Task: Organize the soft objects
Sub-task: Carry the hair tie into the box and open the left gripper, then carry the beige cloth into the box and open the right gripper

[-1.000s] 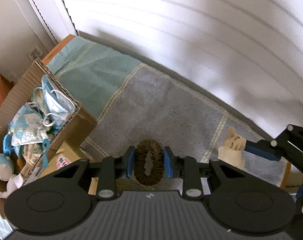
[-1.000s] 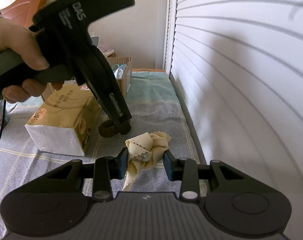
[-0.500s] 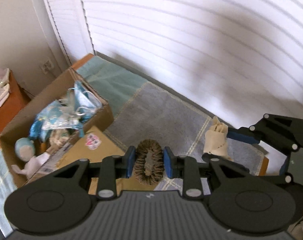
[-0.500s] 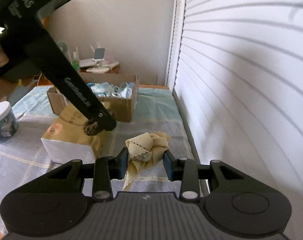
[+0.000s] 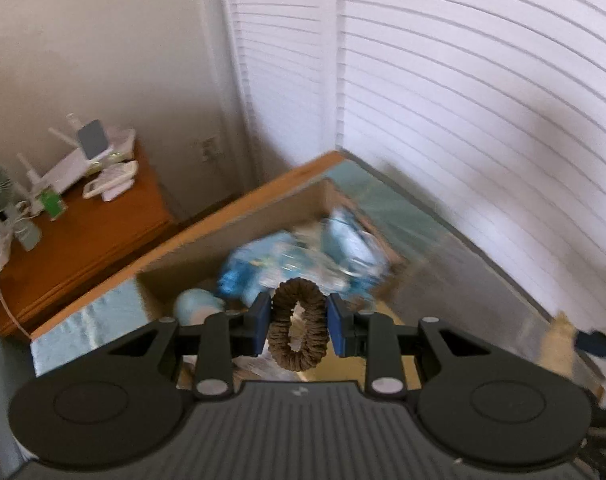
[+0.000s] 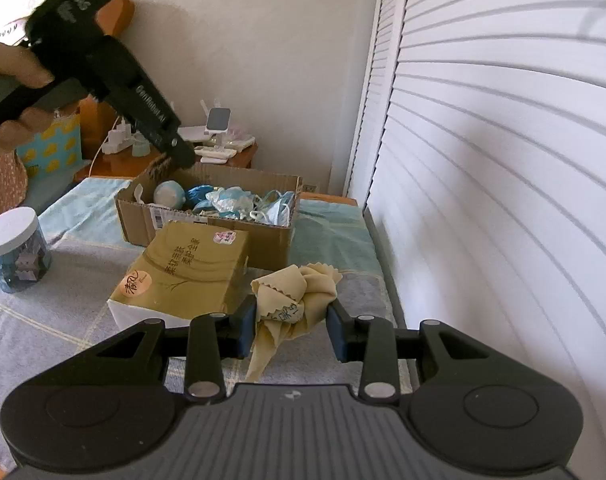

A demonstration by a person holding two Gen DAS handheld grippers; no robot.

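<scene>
My left gripper is shut on a brown scrunchie and holds it in the air above the open cardboard box. The box holds blue face masks, a pale blue plush and other soft items. In the right wrist view the left gripper hangs over the box's near-left corner, its scrunchie hidden. My right gripper is shut on a crumpled beige cloth, held above the grey-blue tablecloth. The cloth also shows at the right edge of the left wrist view.
A tan tissue pack lies in front of the box. A jar with a white lid stands at the left. White slatted shutters run along the right side. A wooden side table with small devices stands behind.
My left gripper has lifted and swung with the scrunchie from beside the tissue pack to above the box. My right gripper has risen slightly with the cloth.
</scene>
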